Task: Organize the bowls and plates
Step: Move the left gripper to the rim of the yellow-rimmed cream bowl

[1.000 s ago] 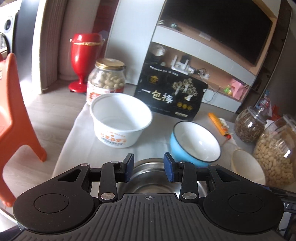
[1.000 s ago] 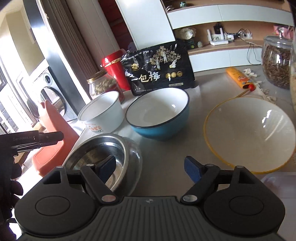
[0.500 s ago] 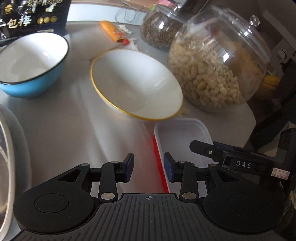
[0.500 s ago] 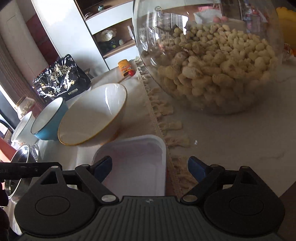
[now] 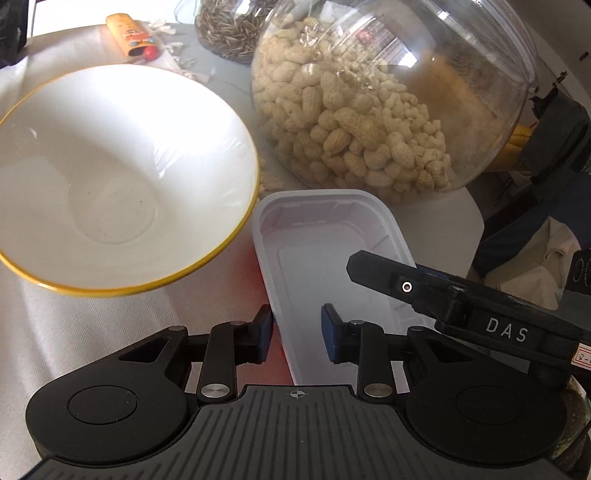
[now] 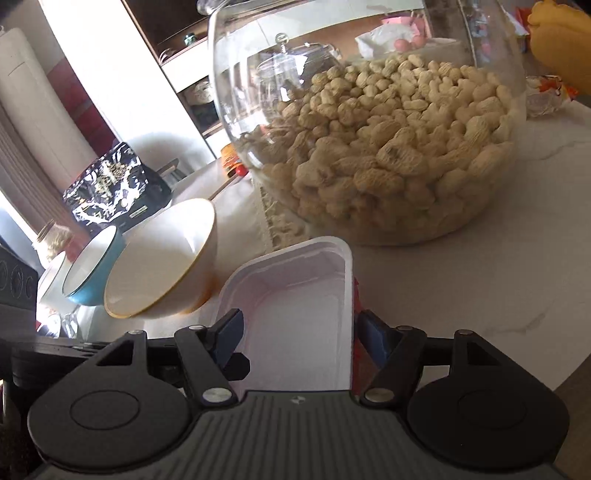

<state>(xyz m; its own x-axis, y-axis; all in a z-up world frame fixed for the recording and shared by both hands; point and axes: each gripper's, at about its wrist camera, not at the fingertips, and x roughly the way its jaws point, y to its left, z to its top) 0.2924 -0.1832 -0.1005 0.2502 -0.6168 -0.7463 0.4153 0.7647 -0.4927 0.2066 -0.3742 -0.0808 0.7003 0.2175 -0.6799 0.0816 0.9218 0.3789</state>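
Note:
A white rectangular plastic tray with a red outside stands by the table's near right edge. My left gripper straddles its left wall; the jaws are closing, with a gap still showing at the right pad. My right gripper spans the tray across its near end. Those jaws are closing too, with the pads close beside the walls. One right finger reaches over the tray's right side. A white bowl with a gold rim sits just left of the tray. Beyond it are a blue bowl and a white plastic bowl.
A big round glass jar of peanuts stands right behind the tray. A jar of seeds and an orange tube lie further back. A black snack bag stands at the far left. The table edge runs close on the right.
Both hands swung right, away from the steel and blue bowls, and came down onto the white tray. Both pairs of jaws have narrowed around it.

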